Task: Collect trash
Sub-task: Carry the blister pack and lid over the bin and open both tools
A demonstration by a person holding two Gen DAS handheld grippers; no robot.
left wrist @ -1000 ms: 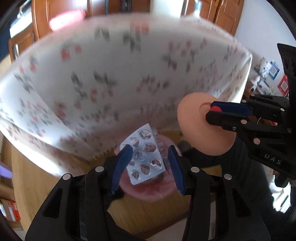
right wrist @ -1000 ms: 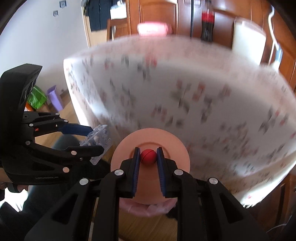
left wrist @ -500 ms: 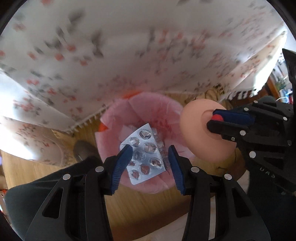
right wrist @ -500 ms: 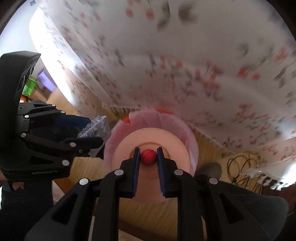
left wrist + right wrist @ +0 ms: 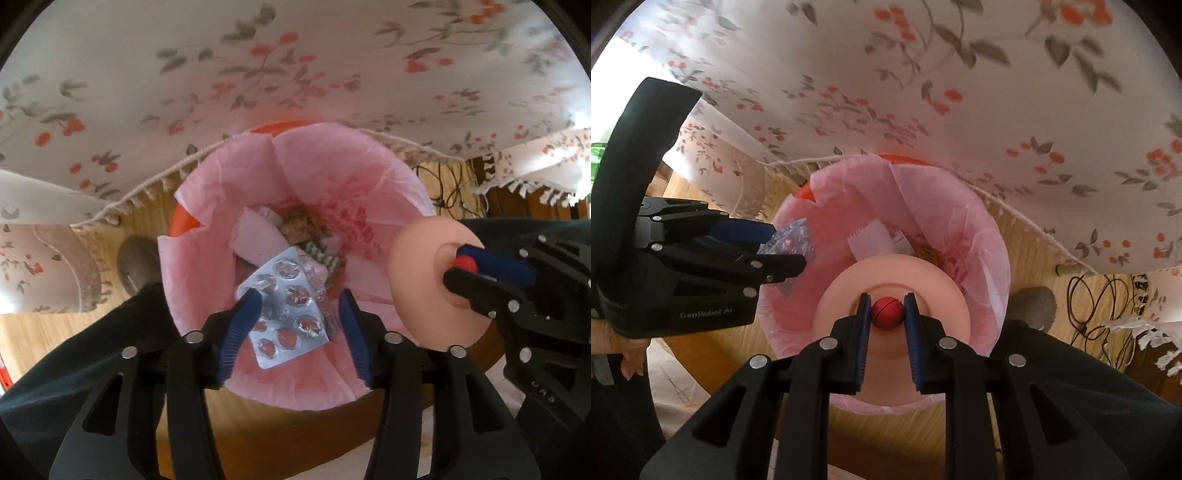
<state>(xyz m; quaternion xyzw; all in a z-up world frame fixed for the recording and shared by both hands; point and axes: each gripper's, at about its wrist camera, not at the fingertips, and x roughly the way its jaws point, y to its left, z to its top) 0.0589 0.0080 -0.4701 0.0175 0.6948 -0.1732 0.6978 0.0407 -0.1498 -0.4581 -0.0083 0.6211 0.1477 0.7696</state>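
Left wrist view. Left gripper (image 5: 301, 301), lower centre, pointing steeply down into the bin (image 5: 295, 266) lined with a pink bag. Jaws opening; silver blister pack (image 5: 286, 310) lies tilted between them, against the left pad, clear of the right pad. Paper scraps (image 5: 258, 236) at the bin bottom, frame centre. Right gripper (image 5: 469, 267) at right edge, clamping a red knob on a peach disc (image 5: 417, 288) held over the bin's right rim. Floral cloth (image 5: 258, 74) fills the upper frame.

Right wrist view. Right gripper (image 5: 886, 312), lower centre, aimed down; jaws nearly closed on the red knob (image 5: 885, 313) of the peach disc, which hangs above the bin. Left gripper at left, with the blister pack at its tips over the bin's left rim. A hand (image 5: 628, 354) shows at lower left.
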